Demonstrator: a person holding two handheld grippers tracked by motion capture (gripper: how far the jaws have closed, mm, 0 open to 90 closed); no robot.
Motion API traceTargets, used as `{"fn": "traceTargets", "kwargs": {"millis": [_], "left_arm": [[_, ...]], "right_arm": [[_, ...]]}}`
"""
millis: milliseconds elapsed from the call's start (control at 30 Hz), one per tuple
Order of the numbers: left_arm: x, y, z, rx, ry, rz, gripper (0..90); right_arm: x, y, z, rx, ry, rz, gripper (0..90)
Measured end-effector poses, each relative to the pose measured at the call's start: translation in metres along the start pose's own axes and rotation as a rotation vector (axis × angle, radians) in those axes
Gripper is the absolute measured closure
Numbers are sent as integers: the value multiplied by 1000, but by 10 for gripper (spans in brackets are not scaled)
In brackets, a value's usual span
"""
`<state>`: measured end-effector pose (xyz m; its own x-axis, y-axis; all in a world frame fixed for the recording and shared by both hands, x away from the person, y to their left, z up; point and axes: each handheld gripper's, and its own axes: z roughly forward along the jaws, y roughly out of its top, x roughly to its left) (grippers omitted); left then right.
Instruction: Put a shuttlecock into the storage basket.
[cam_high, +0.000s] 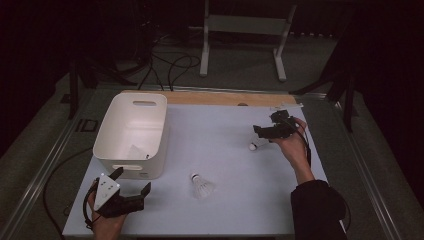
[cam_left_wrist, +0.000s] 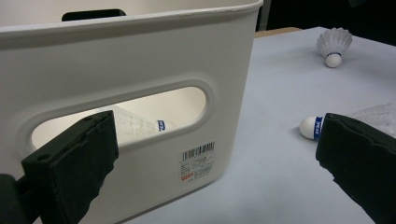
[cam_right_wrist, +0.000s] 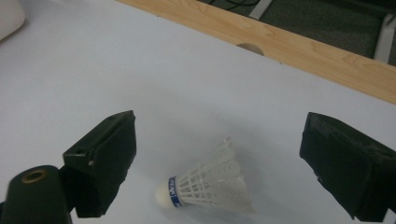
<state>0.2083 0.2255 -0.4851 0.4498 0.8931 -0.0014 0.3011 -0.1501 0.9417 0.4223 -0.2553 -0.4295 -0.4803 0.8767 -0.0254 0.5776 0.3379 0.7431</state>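
Work in hand looks like collecting shuttlecocks into the white bin (cam_high: 131, 134); landmark for everything below is that bin.

Right gripper (cam_high: 267, 131) is jaws wide apart, nothing held, far across the table (cam_high: 225, 145) from the bin, near the wooden back edge strip (cam_high: 225, 98). In the right gripper view the far shuttlecock (cam_right_wrist: 205, 186) lies on its side between the two jaws, cork (cam_right_wrist: 163, 193) toward the left jaw, feather skirt fanning toward the right. No contact with either jaw yet.

Left gripper (cam_high: 131, 182) is also wide, empty, parked just beside the bin's near wall, by the handle slot (cam_left_wrist: 121, 114). Through the slot one shuttlecock already lies inside the bin (cam_left_wrist: 140, 125). A second loose shuttlecock (cam_high: 201, 186) lies on the table off the bin's near right corner, between the two grippers.

Judgement on the step: right gripper is lined up for the grasp, not closed.
- Drop a little lower so the pads meet the cork end or the stem just behind the blue band, not the skirt; feathers look like they'd crush or spring out.
- Object lies skewed to the jaw line. Rotate the hand so the jaws close across the cork, else it may roll or squirt sideways.
- Close gently, it's light.
- Lift clear before crossing to the bin, release over the open top, not against the rim.

Left gripper is well placed to take the near shuttlecock.
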Motion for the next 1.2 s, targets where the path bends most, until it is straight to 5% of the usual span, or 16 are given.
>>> {"fn": "traceTargets", "kwargs": {"millis": [1200], "left_arm": [[0,0,0,2,-2,3,0]], "right_arm": [[-4,-20,31,137,56,-13,156]]}}
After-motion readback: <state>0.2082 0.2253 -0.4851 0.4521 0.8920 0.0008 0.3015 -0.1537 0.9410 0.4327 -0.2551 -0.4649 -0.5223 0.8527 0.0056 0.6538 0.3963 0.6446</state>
